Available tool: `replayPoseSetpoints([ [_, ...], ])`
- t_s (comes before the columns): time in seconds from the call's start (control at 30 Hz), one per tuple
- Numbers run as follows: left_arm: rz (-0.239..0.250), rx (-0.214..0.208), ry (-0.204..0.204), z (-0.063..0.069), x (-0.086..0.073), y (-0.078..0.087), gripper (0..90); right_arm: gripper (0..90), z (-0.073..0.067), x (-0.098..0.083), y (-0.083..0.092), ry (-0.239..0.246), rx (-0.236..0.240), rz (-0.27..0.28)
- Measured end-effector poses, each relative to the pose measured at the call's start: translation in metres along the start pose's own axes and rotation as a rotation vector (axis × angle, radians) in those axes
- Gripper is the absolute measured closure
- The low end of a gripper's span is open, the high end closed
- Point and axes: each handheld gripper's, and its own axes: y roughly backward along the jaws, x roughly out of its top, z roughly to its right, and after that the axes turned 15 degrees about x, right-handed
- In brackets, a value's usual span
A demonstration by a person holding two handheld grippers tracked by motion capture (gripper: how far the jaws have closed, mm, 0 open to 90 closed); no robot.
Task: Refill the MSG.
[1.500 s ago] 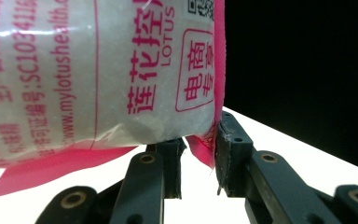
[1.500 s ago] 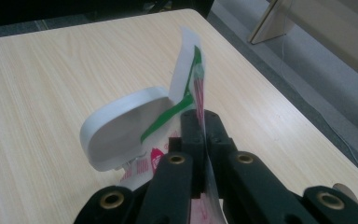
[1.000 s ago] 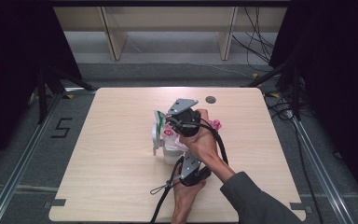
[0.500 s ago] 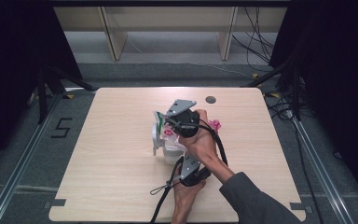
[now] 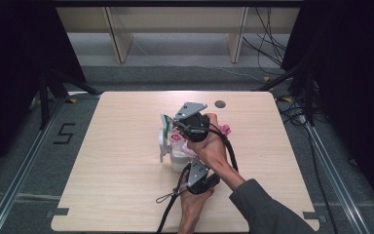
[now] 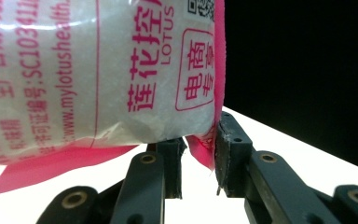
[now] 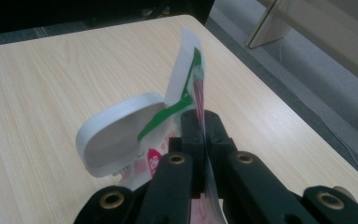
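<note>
Sugar bag (image 6: 98, 79) held above white jar (image 7: 116, 133) mid-worktop (image 5: 102, 195). Right gripper (image 7: 200, 123) fingers clamped on top edge; left gripper (image 6: 198, 161) fingers pinching bottom corner. Step: pouring. Next: tilt bag mouth over jar.

I work at a pale wooden table (image 5: 102, 185) on grey carpet (image 5: 24, 146). Beyond it I see light wooden shelving (image 5: 175, 29), black curtains (image 5: 14, 58) on both sides, loose cables (image 5: 268, 44), and a floor-marked "5" (image 5: 64, 133).
</note>
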Motion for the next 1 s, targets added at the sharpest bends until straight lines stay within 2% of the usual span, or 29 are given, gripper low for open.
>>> replayPoseSetpoints([
  [0.03,0.002,0.000,-0.001,0.000,0.000,0.000,73.6,90.0,-0.001,0.000,0.000,-0.010,0.003,-0.011],
  [0.07,-0.045,0.010,-0.102,-0.007,0.002,0.003,73.6,90.0,-0.001,0.000,0.000,-0.001,0.004,-0.003],
  [0.1,-0.043,0.008,-0.100,-0.007,0.003,0.003,73.6,90.0,0.000,0.000,0.001,0.012,0.001,0.007],
  [0.13,-0.048,0.005,-0.104,-0.007,0.003,0.003,73.6,90.0,0.000,0.000,0.001,-0.002,0.002,0.008],
  [0.17,-0.011,-0.005,-0.028,-0.001,0.001,0.000,73.6,90.0,0.001,0.000,0.001,0.014,0.001,-0.003],
  [0.2,0.002,-0.003,-0.005,0.001,0.001,0.000,73.6,90.0,-0.001,0.000,0.001,0.008,-0.001,-0.005],
  [0.23,-0.043,0.009,-0.103,-0.006,0.002,0.003,73.6,90.0,0.000,0.000,0.002,0.015,0.006,-0.005],
  [0.27,-0.043,0.005,-0.106,-0.006,0.003,0.003,73.6,90.0,-0.001,0.000,0.002,0.003,-0.004,0.009],
  [0.3,-0.046,0.001,-0.104,-0.006,0.003,0.003,73.6,90.0,0.000,0.000,0.002,0.007,0.001,0.009],
  [0.33,0.000,-0.009,-0.005,0.001,0.001,-0.001,73.6,90.0,0.000,0.000,0.001,0.007,-0.003,0.005],
  [0.37,0.018,-0.004,0.027,0.003,0.001,-0.002,73.6,90.0,0.000,0.000,0.000,0.020,0.003,-0.009],
  [0.4,0.023,-0.006,0.036,0.004,0.001,-0.002,73.6,90.0,-0.001,0.000,0.000,0.014,0.001,-0.008],
  [0.43,0.005,-0.007,-0.010,0.000,0.002,0.000,73.6,90.0,-0.001,0.000,0.001,0.013,0.005,-0.001],
  [0.47,0.002,-0.009,-0.008,0.000,0.002,0.001,73.6,90.0,-0.001,0.000,0.001,0.004,0.000,0.012],
  [0.5,0.006,-0.010,0.012,0.002,0.001,-0.001,73.6,90.0,0.000,0.000,0.001,0.013,0.004,0.003],
  [0.53,-0.003,-0.005,-0.010,0.000,0.000,0.000,73.6,90.0,-0.002,-0.001,-0.001,0.016,0.003,-0.012],
  [0.57,0.013,-0.004,0.018,0.002,0.000,-0.001,73.6,90.0,-0.003,0.000,-0.001,0.007,0.003,-0.017],
  [0.6,0.004,-0.008,-0.003,0.001,0.001,0.000,73.6,90.0,-0.002,0.000,0.000,0.027,-0.007,-0.007],
  [0.63,0.010,-0.008,0.009,0.001,0.002,0.000,73.6,90.0,-0.001,0.001,0.001,0.017,0.000,-0.004],
  [0.67,-0.004,-0.010,-0.008,0.000,0.001,0.000,73.6,90.0,0.000,0.000,0.001,0.017,0.003,0.000],
  [0.7,0.001,-0.006,0.003,0.001,0.001,-0.001,73.6,90.0,0.000,0.000,0.000,0.022,-0.001,-0.004],
  [0.73,0.000,-0.004,-0.005,0.000,0.001,0.000,73.6,90.0,-0.001,0.000,0.000,0.016,0.004,-0.019],
  [0.77,0.019,-0.006,0.030,0.003,0.001,-0.001,73.6,90.0,-0.001,0.000,-0.001,0.023,0.000,-0.010],
  [0.8,0.005,-0.008,-0.003,0.000,0.002,0.000,73.6,90.0,-0.001,0.000,0.000,0.014,0.002,-0.004],
  [0.83,0.001,-0.010,-0.004,0.000,0.002,0.001,73.6,90.0,-0.001,0.000,0.001,0.000,0.007,-0.004],
  [0.87,0.009,-0.008,0.015,0.002,0.001,0.000,73.6,90.0,0.000,0.000,0.000,0.019,0.000,0.001],
  [0.93,0.021,-0.006,0.031,0.003,0.001,-0.001,73.6,90.0,-0.001,0.000,0.000,0.019,0.000,-0.006],
  [1.0,0.012,-0.012,0.017,0.002,0.001,0.000,73.7,90.0,-0.001,0.000,0.001,0.009,0.008,-0.004],
])
